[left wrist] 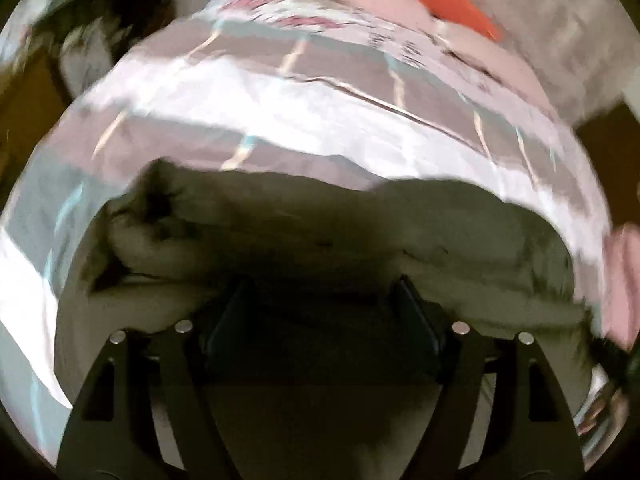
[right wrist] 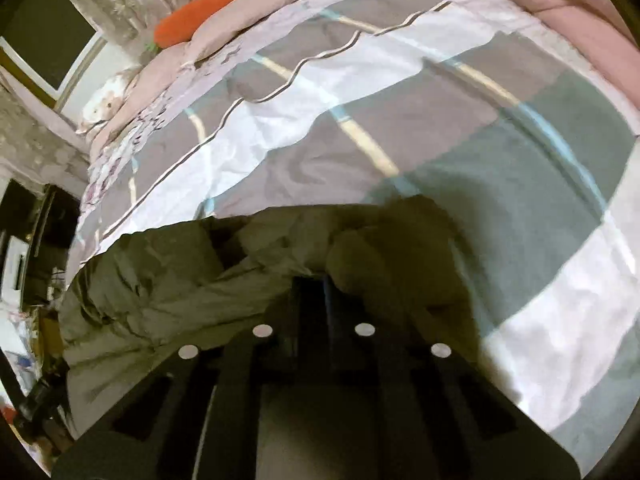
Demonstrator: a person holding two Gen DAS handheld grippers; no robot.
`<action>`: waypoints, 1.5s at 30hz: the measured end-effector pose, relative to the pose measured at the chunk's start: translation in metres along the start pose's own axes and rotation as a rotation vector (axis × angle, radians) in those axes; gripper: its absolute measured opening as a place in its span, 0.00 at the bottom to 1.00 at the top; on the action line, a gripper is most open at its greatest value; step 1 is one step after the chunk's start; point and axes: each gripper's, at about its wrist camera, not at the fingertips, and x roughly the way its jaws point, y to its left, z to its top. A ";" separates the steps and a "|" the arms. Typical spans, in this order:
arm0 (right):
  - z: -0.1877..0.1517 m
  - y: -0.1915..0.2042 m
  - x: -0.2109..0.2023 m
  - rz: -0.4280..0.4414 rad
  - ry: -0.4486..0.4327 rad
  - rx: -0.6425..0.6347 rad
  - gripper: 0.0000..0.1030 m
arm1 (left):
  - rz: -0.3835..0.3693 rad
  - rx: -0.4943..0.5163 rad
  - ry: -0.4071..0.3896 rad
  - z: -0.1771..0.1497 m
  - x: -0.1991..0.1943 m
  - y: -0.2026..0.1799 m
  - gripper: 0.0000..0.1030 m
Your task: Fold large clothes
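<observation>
An olive-green garment (left wrist: 320, 232) lies bunched on a bed with a grey, white and mauve checked cover (left wrist: 280, 120). In the left wrist view my left gripper (left wrist: 320, 292) has its jaws wide apart, low over the garment's near edge, with nothing between the fingers. In the right wrist view the same garment (right wrist: 180, 272) spreads to the left. My right gripper (right wrist: 314, 292) has its jaws nearly together and pinches a fold of the green cloth at the tips.
An orange carrot-shaped cushion (left wrist: 452, 4) lies at the head of the bed; it also shows in the right wrist view (right wrist: 200, 12). Pink bedding (right wrist: 568, 12) is heaped at the far right. Dark furniture and clutter (right wrist: 32, 264) stand left of the bed.
</observation>
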 end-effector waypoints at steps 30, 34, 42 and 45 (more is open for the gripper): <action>-0.105 0.095 -0.087 0.097 -0.018 -0.273 0.52 | 0.168 -0.244 -0.154 -0.005 -0.093 0.140 0.63; -0.120 0.121 -0.086 0.104 -0.013 -0.371 0.52 | 0.104 0.009 -0.077 -0.030 -0.074 0.069 0.71; -0.120 0.116 -0.062 0.075 0.019 -0.370 0.56 | 0.347 -0.021 -0.132 0.021 -0.013 0.074 0.94; -0.114 0.112 -0.061 0.041 -0.001 -0.363 0.57 | 0.398 -0.045 -0.192 0.035 -0.026 0.072 0.93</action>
